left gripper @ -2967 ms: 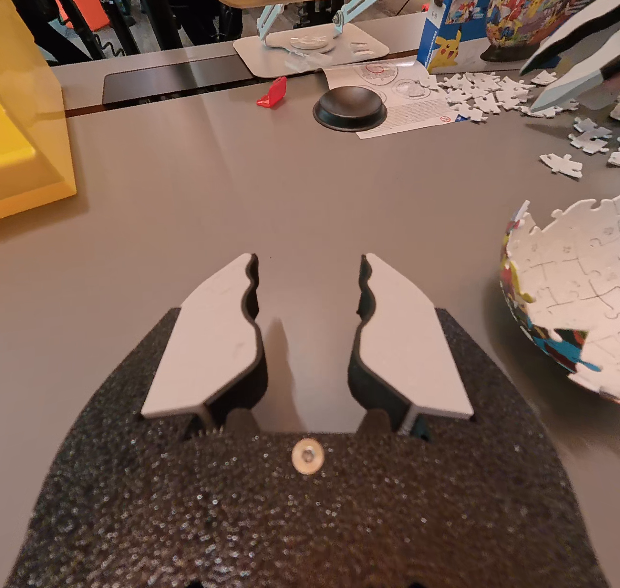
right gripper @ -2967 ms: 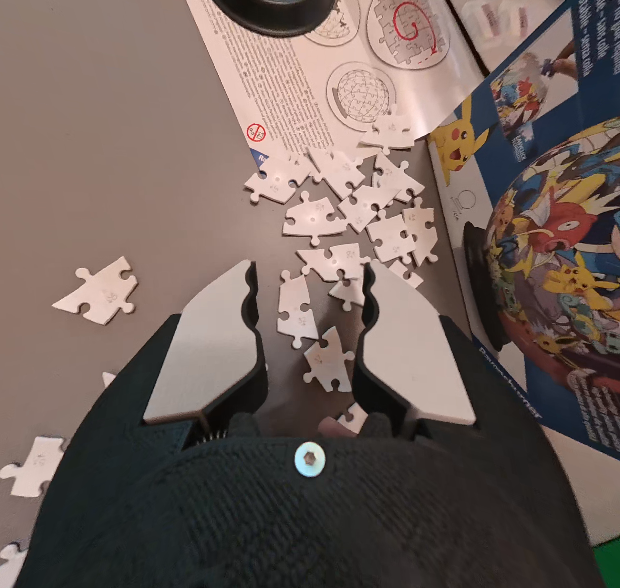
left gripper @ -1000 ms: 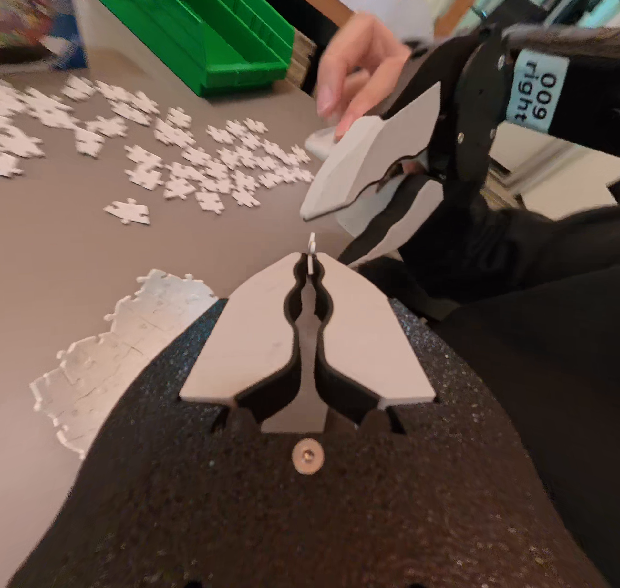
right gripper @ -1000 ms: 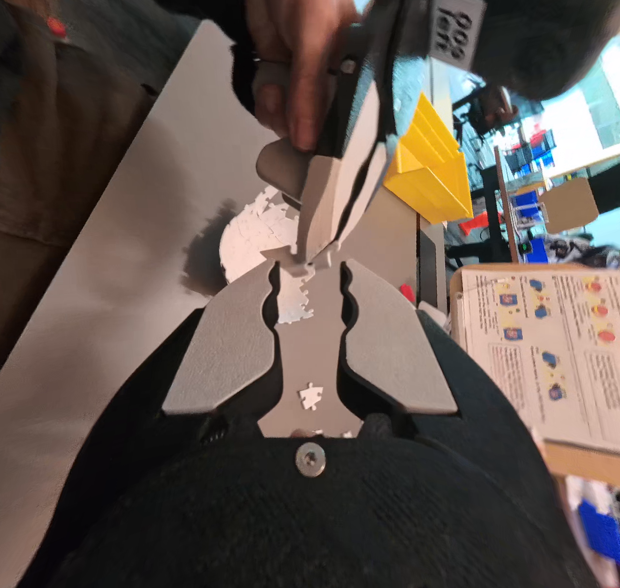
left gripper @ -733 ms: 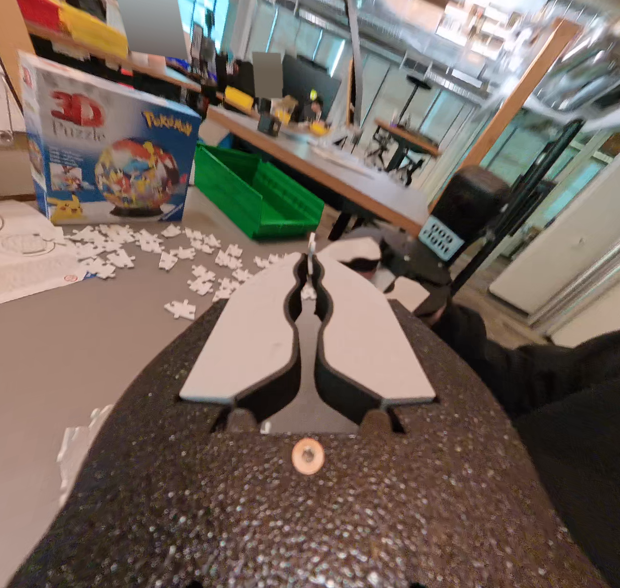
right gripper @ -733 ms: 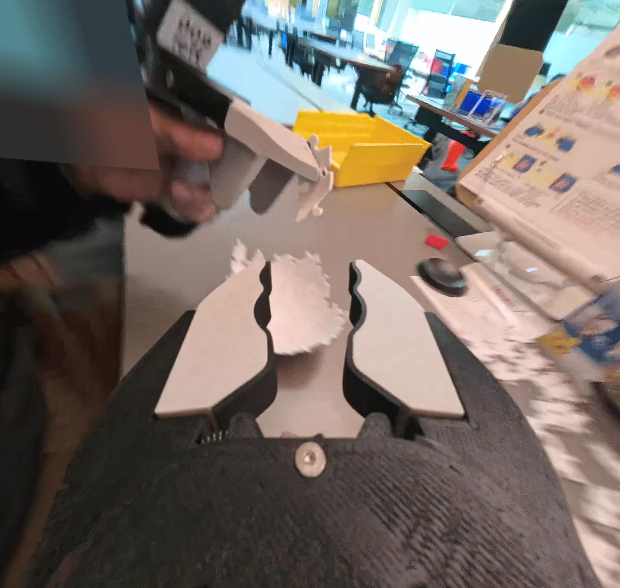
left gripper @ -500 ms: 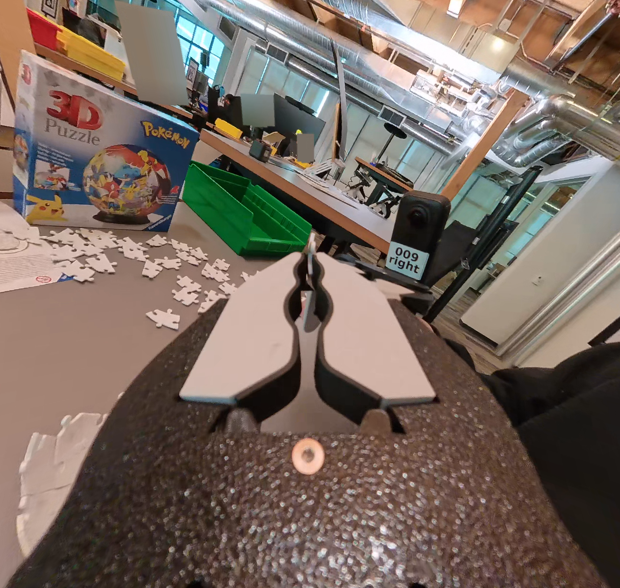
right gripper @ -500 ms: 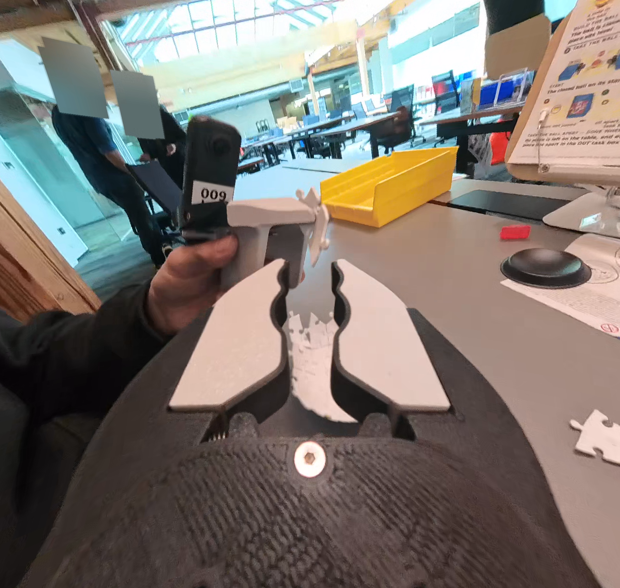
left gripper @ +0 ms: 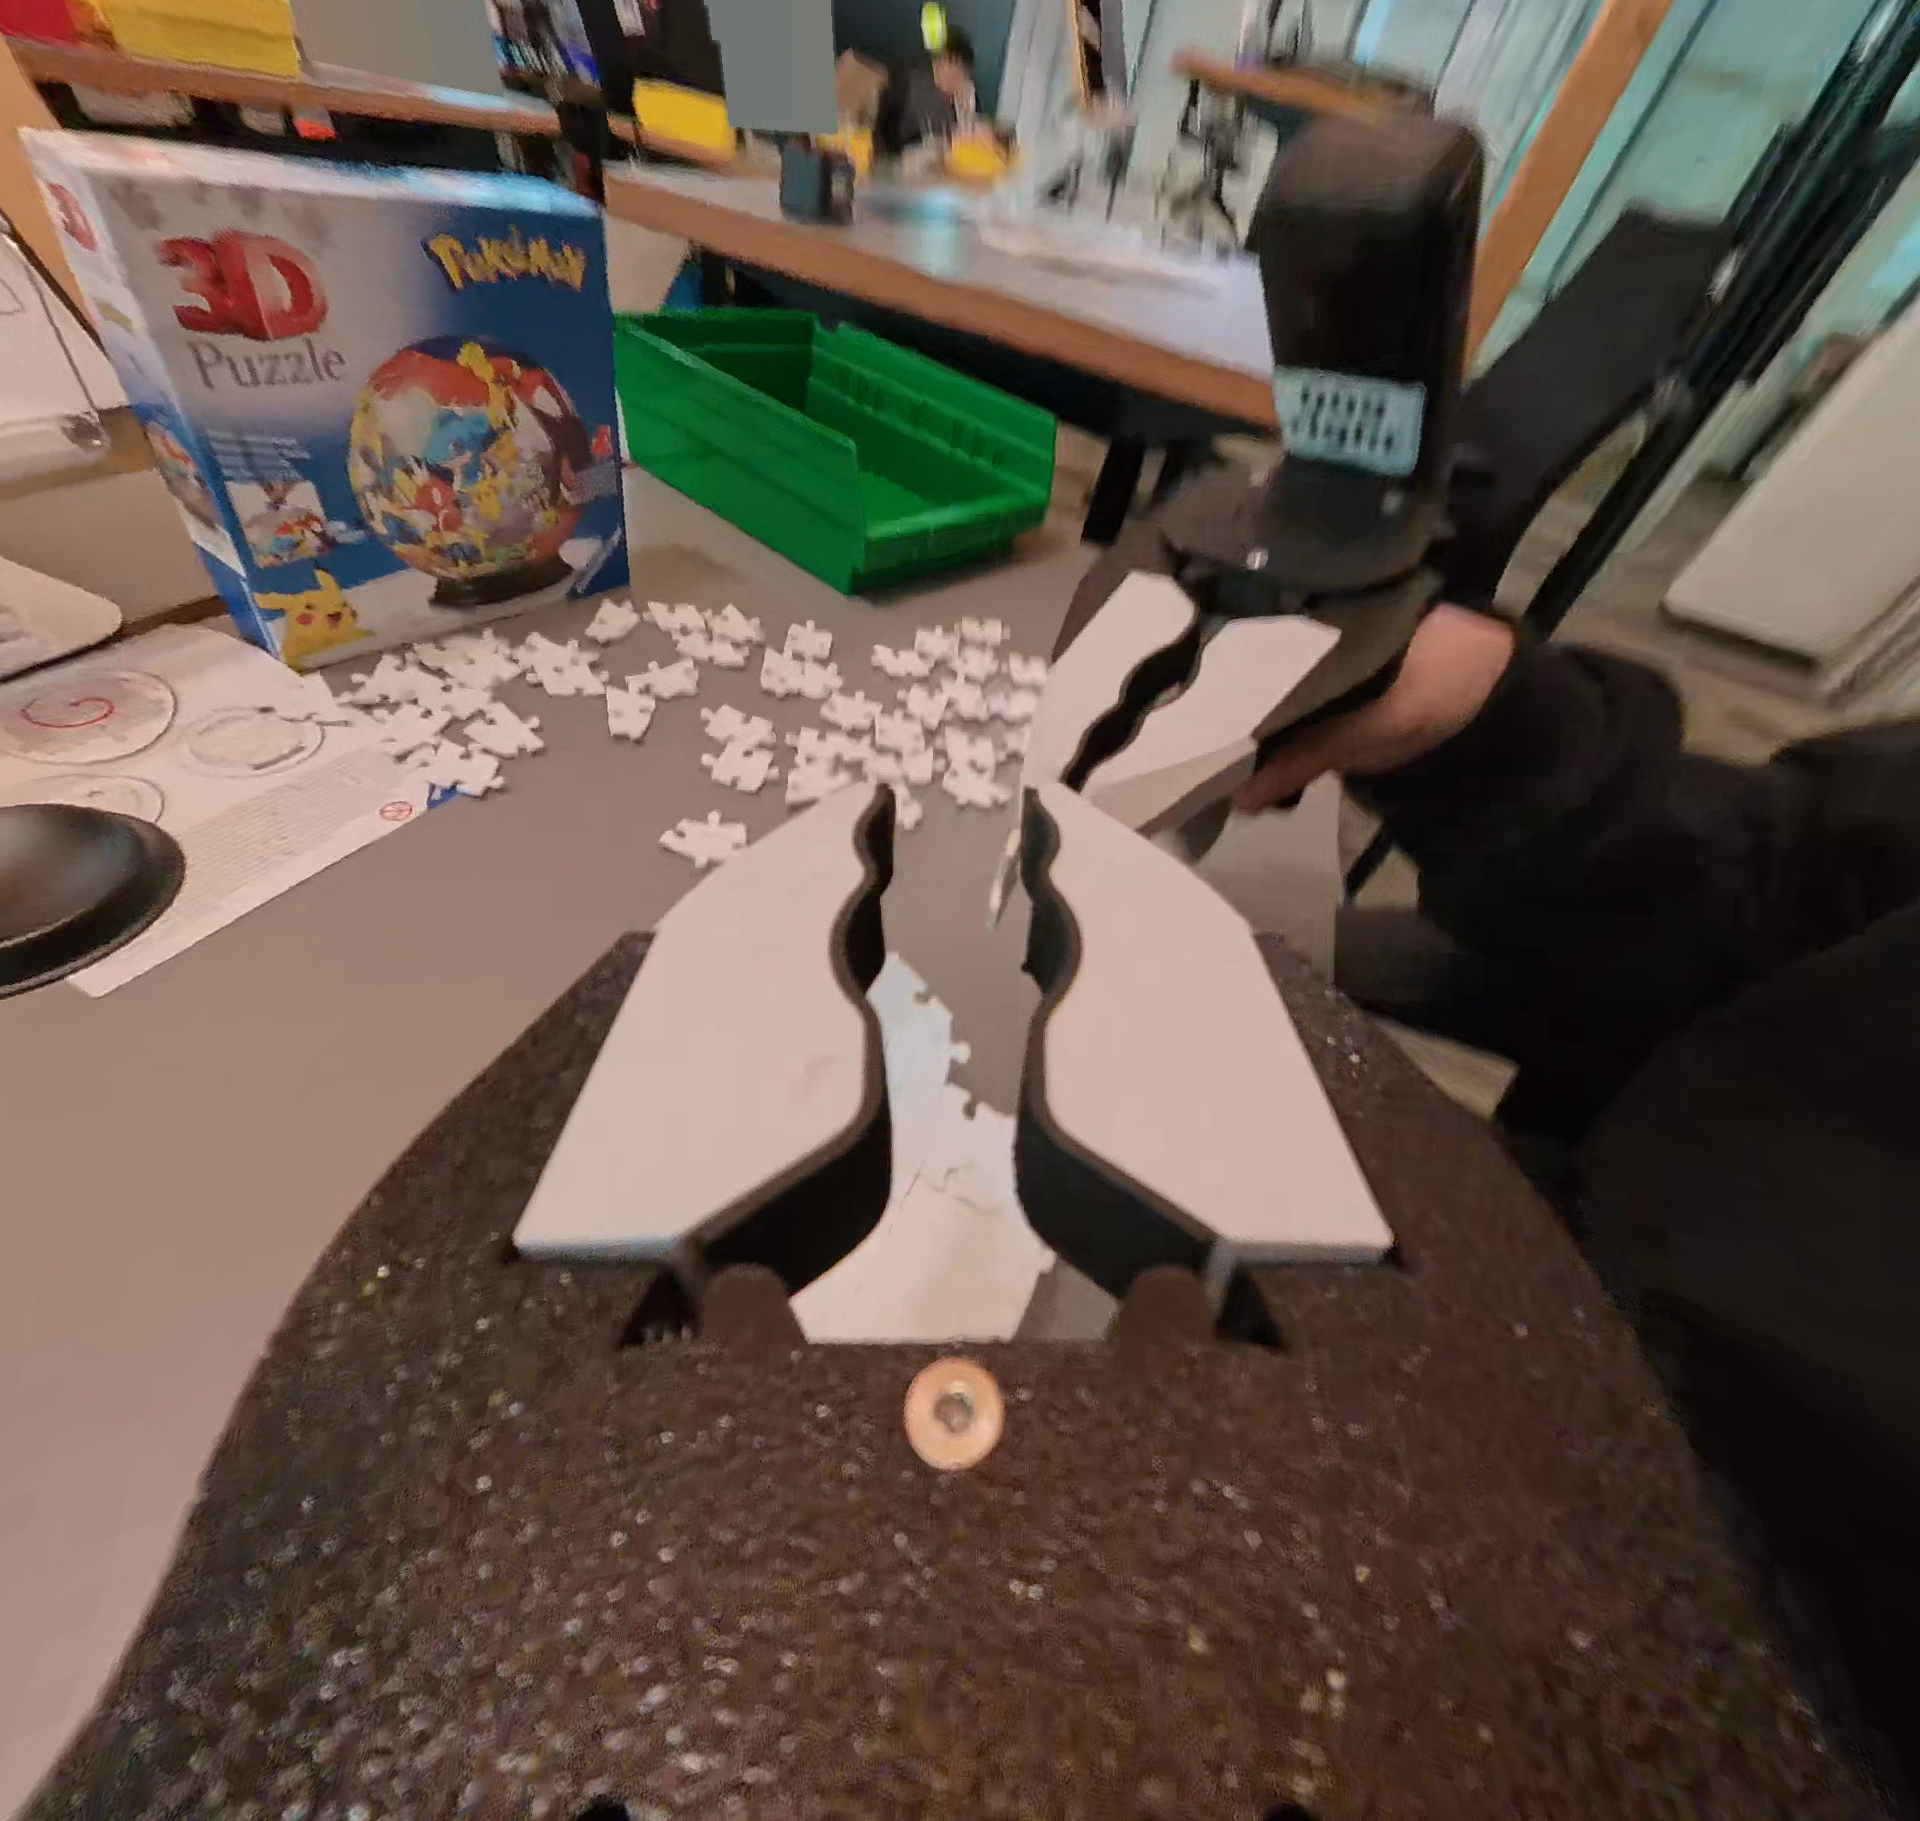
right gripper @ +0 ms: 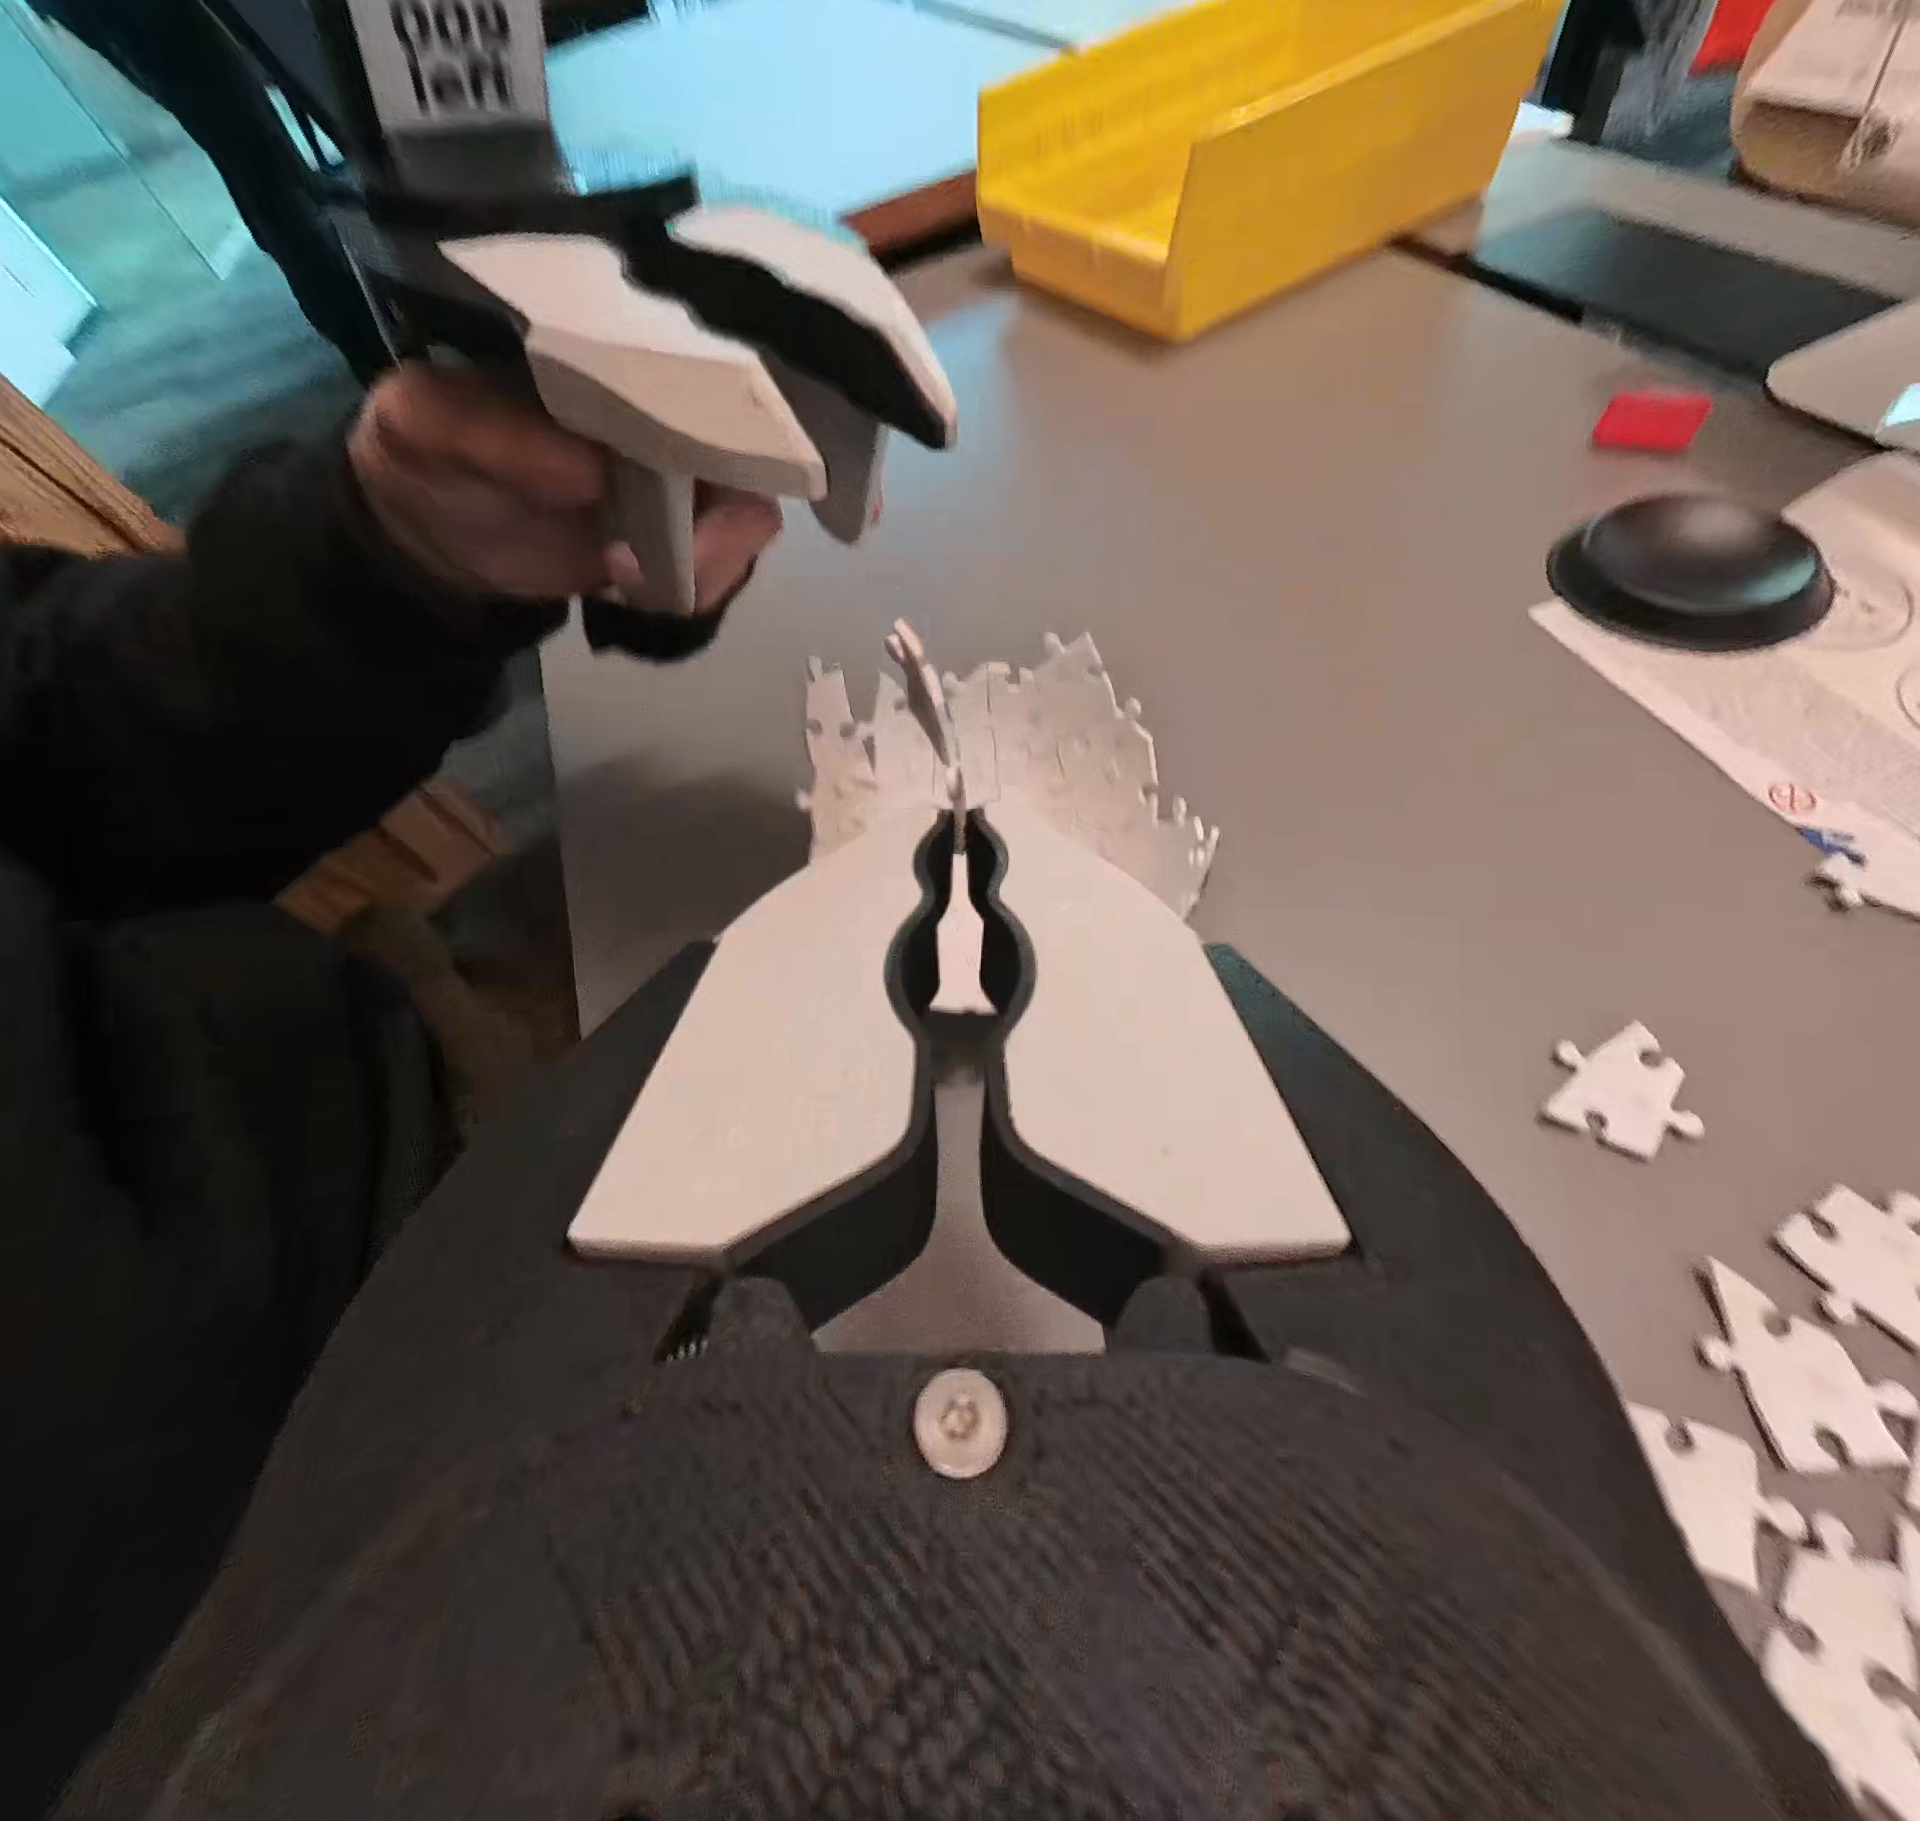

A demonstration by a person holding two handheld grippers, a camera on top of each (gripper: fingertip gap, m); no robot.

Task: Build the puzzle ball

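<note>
My right gripper (right gripper: 961,831) is shut on a white puzzle piece (right gripper: 928,701), held edge-on just above the partly built ball shell (right gripper: 1049,763) on the grey table. My left gripper (left gripper: 956,815) is open and empty; the shell (left gripper: 925,1148) shows below, between its fingers. The held piece (left gripper: 1003,872) shows beside its right finger, at the tips of the right gripper (left gripper: 1070,779). In the right wrist view the left gripper (right gripper: 878,462) hovers up and to the left of the piece, held by a hand.
Several loose white pieces (left gripper: 831,711) lie before the puzzle box (left gripper: 364,369), with more at the right (right gripper: 1621,1085). A green bin (left gripper: 831,441), a yellow bin (right gripper: 1247,130), a black round stand (right gripper: 1688,566) on an instruction sheet (right gripper: 1766,722) and a red item (right gripper: 1652,417) lie around. One gripper's finger ends stand about 6 cm off the other's.
The left gripper has opened and let go of the piece. The right gripper has shut on it. Both grippers have tilted down toward the shell.
</note>
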